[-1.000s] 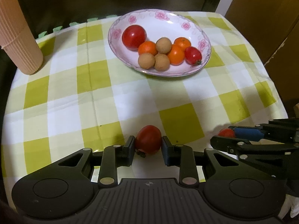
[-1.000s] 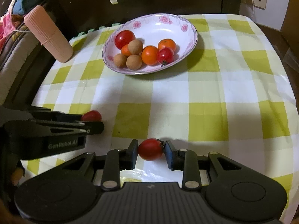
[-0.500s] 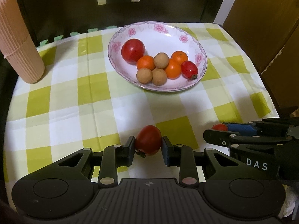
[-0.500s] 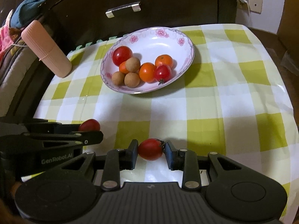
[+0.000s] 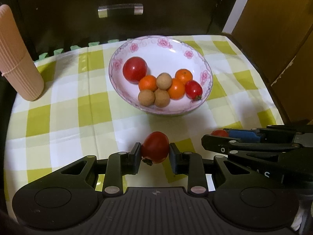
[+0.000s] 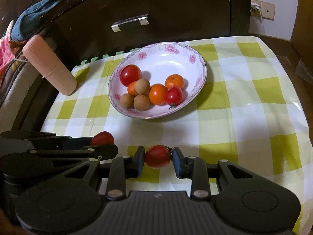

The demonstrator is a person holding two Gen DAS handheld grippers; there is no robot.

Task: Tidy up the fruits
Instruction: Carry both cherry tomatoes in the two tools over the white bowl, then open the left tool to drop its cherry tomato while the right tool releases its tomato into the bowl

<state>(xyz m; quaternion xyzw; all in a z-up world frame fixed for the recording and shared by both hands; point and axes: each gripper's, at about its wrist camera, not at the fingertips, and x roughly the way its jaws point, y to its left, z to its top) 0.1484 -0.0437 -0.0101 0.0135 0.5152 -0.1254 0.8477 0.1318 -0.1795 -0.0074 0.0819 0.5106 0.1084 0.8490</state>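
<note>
My left gripper (image 5: 154, 150) is shut on a red tomato (image 5: 155, 146), held above the near part of the checked tablecloth. My right gripper (image 6: 158, 156) is shut on a smaller red tomato (image 6: 157, 156), also lifted off the cloth. Each gripper shows in the other's view: the right one (image 5: 217, 135) at the right edge, the left one (image 6: 103, 143) at the left edge. A flowered white plate (image 5: 166, 47) (image 6: 168, 58) at the far middle holds a large tomato (image 5: 135, 69), a small tomato (image 5: 193, 89), three oranges and three brown round fruits.
A ribbed pink cylinder (image 5: 17, 62) (image 6: 49, 66) stands at the far left of the table. A dark cabinet with a metal handle (image 5: 120, 10) rises behind the table. The yellow-green checked cloth (image 5: 68, 107) covers the table to its edges. Cardboard (image 5: 273, 29) is at the right.
Both grippers have risen and drawn back a little with their tomatoes, so the plate looks smaller and lower in both views. Grips are unchanged.
</note>
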